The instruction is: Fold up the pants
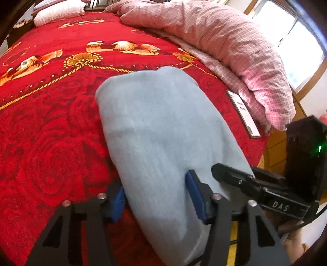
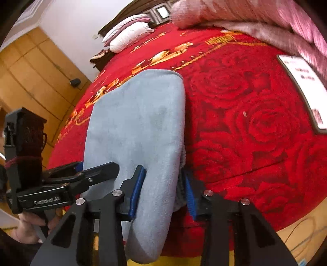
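Red bedspread (image 1: 51,133) lies open left of pants (image 1: 159,126); quilt (image 1: 224,45) crowds right.

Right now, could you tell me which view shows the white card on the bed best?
The right wrist view: the card lies close and broad on the bedspread, its dark print visible though blurred. In the left wrist view the card is a narrow, foreshortened strip beside the pink quilt.

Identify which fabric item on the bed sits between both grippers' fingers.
The light blue folded pants, lying flat; the pink checked quilt is bunched up beyond them, the white pillows farther off still.
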`<control>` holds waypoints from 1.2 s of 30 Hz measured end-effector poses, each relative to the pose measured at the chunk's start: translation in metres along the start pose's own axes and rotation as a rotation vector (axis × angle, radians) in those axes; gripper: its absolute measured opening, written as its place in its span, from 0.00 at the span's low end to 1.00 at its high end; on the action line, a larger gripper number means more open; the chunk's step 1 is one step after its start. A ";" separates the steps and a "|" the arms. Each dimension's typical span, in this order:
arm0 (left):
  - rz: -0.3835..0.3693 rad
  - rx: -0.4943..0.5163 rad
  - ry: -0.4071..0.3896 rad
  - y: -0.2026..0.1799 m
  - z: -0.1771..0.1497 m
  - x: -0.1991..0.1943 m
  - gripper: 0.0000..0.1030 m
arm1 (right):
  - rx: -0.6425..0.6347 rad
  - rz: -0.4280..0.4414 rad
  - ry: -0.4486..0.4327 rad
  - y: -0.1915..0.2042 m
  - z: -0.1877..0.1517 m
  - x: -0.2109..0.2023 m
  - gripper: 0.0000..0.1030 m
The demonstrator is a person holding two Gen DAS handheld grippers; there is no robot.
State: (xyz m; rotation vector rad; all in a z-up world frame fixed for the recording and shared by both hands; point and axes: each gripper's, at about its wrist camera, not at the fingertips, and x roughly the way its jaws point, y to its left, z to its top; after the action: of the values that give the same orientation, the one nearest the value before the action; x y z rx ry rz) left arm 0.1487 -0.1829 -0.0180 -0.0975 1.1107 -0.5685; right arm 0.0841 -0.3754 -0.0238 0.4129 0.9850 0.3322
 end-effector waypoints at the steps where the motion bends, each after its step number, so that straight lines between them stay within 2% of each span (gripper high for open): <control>1: -0.009 -0.004 -0.003 0.000 0.001 -0.002 0.44 | 0.012 0.006 -0.007 0.000 0.000 -0.002 0.32; 2: -0.014 -0.008 -0.008 0.001 0.002 -0.005 0.38 | 0.012 0.004 -0.016 0.002 -0.001 -0.005 0.30; 5: -0.034 -0.014 -0.018 0.003 0.003 -0.015 0.32 | -0.020 -0.020 -0.053 0.017 -0.002 -0.017 0.28; 9: -0.024 -0.006 -0.061 0.007 0.001 -0.036 0.29 | -0.037 0.011 -0.076 0.036 -0.004 -0.027 0.27; 15: -0.021 -0.041 -0.139 0.036 -0.001 -0.076 0.29 | -0.093 0.049 -0.102 0.078 0.003 -0.023 0.27; 27: 0.034 -0.106 -0.199 0.141 0.023 -0.125 0.29 | -0.187 0.131 -0.088 0.174 0.046 0.045 0.27; 30: 0.050 -0.091 -0.197 0.164 0.032 -0.124 0.29 | -0.204 0.116 -0.087 0.191 0.055 0.065 0.27; 36: 0.016 -0.075 -0.147 0.213 0.057 -0.098 0.30 | -0.224 0.086 -0.078 0.203 0.070 0.100 0.27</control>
State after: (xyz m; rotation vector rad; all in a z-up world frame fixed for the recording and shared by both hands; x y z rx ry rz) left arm 0.2486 0.0343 0.0133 -0.1929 0.9886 -0.4976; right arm 0.1779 -0.1664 0.0344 0.2625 0.8448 0.4958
